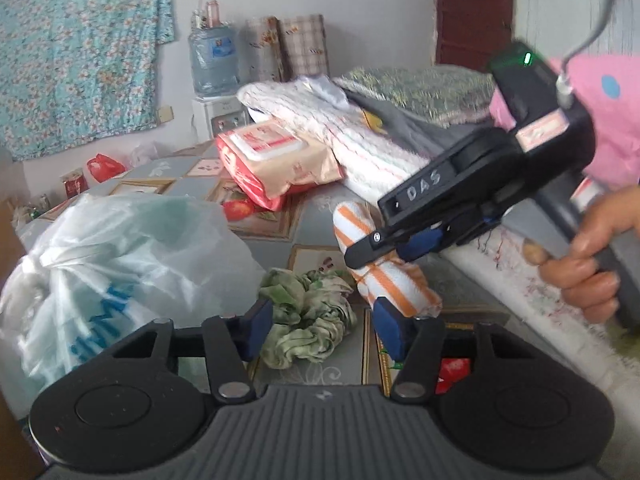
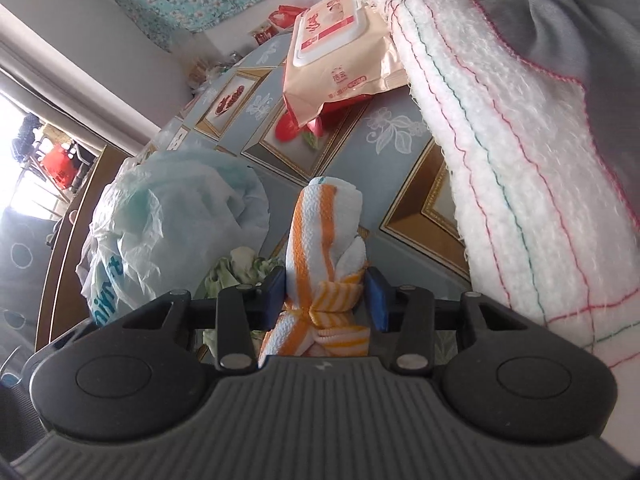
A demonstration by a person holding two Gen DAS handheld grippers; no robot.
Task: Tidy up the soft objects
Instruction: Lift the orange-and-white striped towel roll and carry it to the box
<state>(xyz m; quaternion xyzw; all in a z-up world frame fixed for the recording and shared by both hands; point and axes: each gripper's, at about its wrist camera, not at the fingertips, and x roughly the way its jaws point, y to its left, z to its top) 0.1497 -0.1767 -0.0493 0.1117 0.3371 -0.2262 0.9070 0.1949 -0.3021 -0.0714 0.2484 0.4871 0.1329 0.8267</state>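
Right gripper (image 2: 326,294) is clamped on the towel roll (image 2: 320,248) — an orange-and-white striped cloth rolled up and knotted near the middle, and both blue pads press in right around that knot. In the right wrist view the roll's long axis runs straight out along the fingers, so most of its length sticks forward past the tips, with a shorter tail tucked back toward the gripper body. From the left wrist view the same roll (image 1: 384,276) hangs tilted over the table (image 1: 316,216), upper end up and to the left, lower end down near the left gripper's right pad (image 1: 387,330).

Left gripper (image 1: 322,330) holds nothing, fingers spread wide, and the green rag (image 1: 306,316) sits crumpled on the table right between and just ahead of its pads. So the split looks pretty natural: left hand is nearer the rag, right hand already has the roll.

What the next move hinges on, I'd guess, is that forward-pointing roll. The stack of folded towels (image 2: 500,152) lies to the right of it and close — so the free end would reach any drop spot first. A plastic bag (image 1: 104,264) sits off to the left, and a wipes pack (image 1: 276,160) leans on the stack further back.
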